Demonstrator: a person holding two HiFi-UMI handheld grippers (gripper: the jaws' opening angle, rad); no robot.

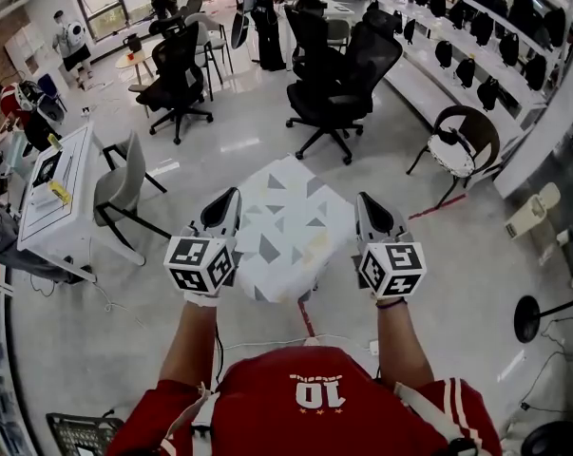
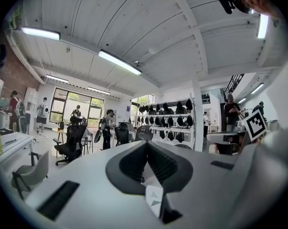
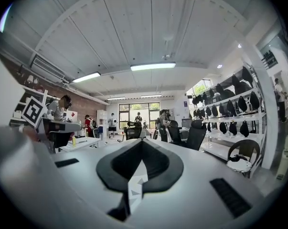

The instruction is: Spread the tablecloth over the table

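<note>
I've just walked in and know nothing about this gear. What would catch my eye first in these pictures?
First comes the white tablecloth with grey triangles, spread out in the middle of the head view. The left hand-held gripper and the right hand-held gripper each pinch one side of it with shut jaws, and each carries a cube with black-and-white squares. Behind the cloth stand black office chairs.

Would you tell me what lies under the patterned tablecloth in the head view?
The tablecloth covers whatever is beneath; no table top shows, only floor around it. The left tool and right tool each pinch an edge.
</note>
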